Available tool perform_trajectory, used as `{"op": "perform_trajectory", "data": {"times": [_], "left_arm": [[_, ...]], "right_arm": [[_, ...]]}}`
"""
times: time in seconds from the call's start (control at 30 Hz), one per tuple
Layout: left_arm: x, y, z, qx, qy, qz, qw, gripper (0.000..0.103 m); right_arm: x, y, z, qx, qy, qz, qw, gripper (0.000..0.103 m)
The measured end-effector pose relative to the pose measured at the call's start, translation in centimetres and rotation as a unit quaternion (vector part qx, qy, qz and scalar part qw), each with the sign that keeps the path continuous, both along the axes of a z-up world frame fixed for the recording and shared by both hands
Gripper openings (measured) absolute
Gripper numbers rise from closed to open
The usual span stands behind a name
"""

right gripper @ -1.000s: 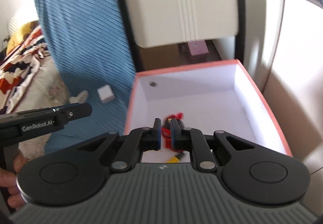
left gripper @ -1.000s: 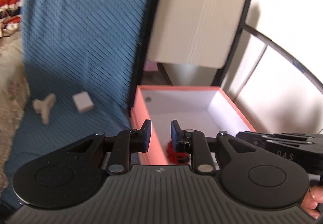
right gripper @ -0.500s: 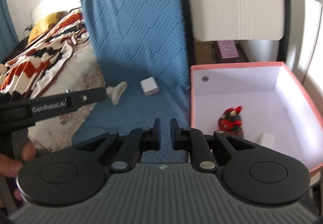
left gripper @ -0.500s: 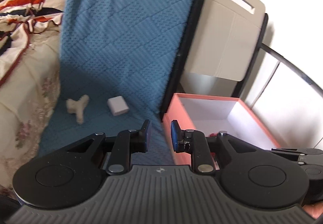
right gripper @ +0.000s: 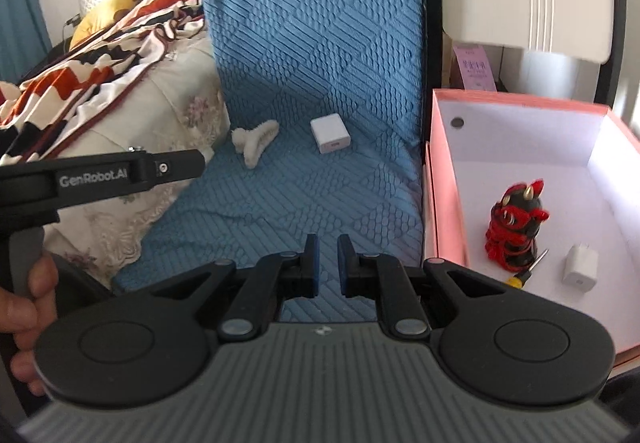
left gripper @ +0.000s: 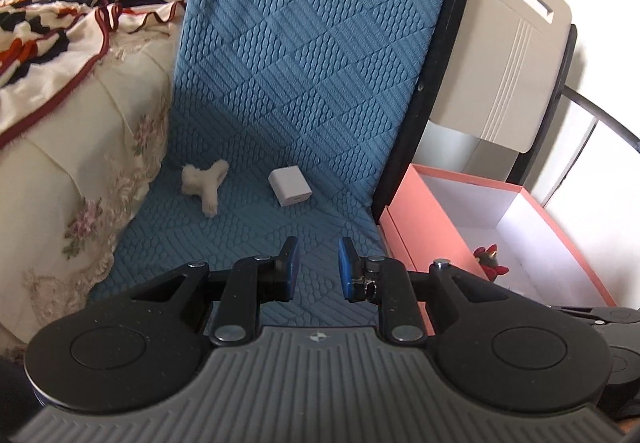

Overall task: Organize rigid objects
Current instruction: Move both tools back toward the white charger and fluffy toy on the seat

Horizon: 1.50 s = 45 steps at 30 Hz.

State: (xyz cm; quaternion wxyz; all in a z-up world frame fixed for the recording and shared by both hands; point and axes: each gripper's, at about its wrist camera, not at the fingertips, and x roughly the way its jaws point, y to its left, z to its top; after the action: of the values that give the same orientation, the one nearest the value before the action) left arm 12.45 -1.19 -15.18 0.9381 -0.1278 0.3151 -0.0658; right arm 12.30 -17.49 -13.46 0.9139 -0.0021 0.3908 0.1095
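Left gripper (left gripper: pixel 318 263): jaws slightly apart, empty.
Right gripper (right gripper: pixel 327 261): closed, empty.
White charger (left gripper: pixel 289 187): lying on blue mat (left gripper: pixel 304 83).

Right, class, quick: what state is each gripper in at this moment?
Left gripper: jaws slightly apart, nothing between them.
Right gripper: shut to a narrow gap, holding nothing.

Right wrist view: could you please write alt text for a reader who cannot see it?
The empty right gripper, nearly shut, points at a blue cushion holding a white charger and a white hair claw. To the right, a pink box contains a red-black figurine, screwdriver and another charger.
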Motion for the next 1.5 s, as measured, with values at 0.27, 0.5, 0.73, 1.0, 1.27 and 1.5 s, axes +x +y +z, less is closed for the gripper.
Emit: {"op": "perform_trajectory", "data": {"times": [0.27,0.5,0.73,1.0,1.27,1.5], "left_arm": [[1.4,0.2,-2.8,0.011,0.037,-0.008,0.9992,0.025],[4.4,1.0,-3.2,0.047,0.042,-0.010,0.9980,0.025],[9.7,2.9,-5.5,0.056,0.062,-0.002,0.9965,0.025],[16.1,4.9,-8.9,0.073,0.116,0.019,0.9904,0.034],[20.4,6.0,-9.2,0.087,0.119,0.034,0.9885,0.056],[24.1,7.8,-9.9,0.108,0.133,0.054,0.9837,0.078]], "right_arm": [[0.8,0.3,-2.6,-0.004,0.001,-0.003,1.000,0.014],[2.4,1.1,-2.5,0.009,-0.005,0.012,1.000,0.014],[6.6,1.9,-2.7,0.009,-0.007,0.046,0.999,0.014],[12.5,2.7,-5.0,-0.033,-0.007,0.073,0.997,0.014],[18.4,3.1,-7.8,-0.053,0.002,0.088,0.995,0.041],[21.9,4.4,-8.6,-0.044,0.002,0.100,0.994,0.071]]}}
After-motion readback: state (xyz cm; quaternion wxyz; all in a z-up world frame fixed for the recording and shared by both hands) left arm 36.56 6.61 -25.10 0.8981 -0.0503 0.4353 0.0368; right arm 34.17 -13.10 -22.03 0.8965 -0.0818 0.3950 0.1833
